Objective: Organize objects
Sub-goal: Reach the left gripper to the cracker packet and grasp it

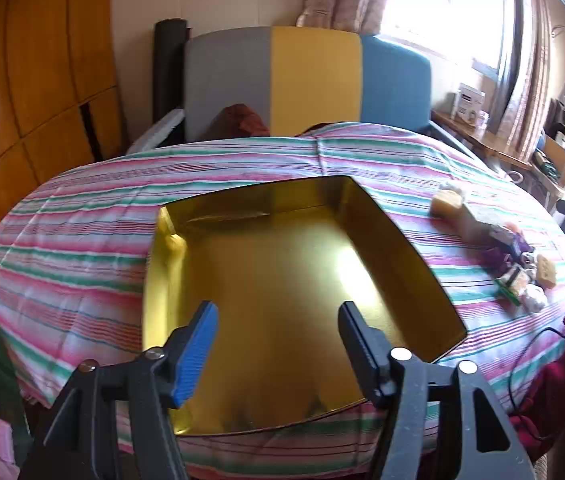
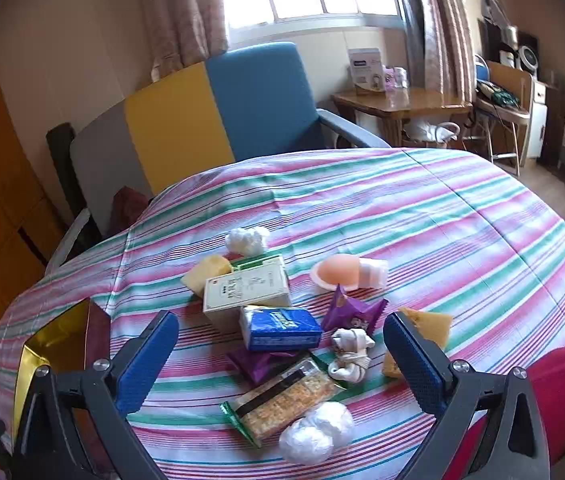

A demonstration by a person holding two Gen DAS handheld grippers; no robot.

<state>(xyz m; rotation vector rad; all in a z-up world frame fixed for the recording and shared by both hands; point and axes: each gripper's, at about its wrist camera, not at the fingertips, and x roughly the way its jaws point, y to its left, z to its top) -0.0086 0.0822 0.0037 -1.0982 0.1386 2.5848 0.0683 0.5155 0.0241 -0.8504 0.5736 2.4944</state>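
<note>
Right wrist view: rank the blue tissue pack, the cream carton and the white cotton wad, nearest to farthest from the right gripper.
1. Blue tissue pack, between the right gripper's fingers.
2. Cream carton, just beyond it.
3. White cotton wad, farthest back.

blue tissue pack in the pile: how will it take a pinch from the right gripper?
The blue tissue pack looks soft and film-wrapped, so it probably squashes and may slip. It rests partly on a purple wrapper, so lifting could drag that along.

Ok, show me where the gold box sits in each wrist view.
Left wrist: gold box fills the centre, open and empty, just beyond the open left tongs.
Right wrist: only its corner shows at the lower left edge.
Shared landmark: the yellow chair panel behind the table.
</note>
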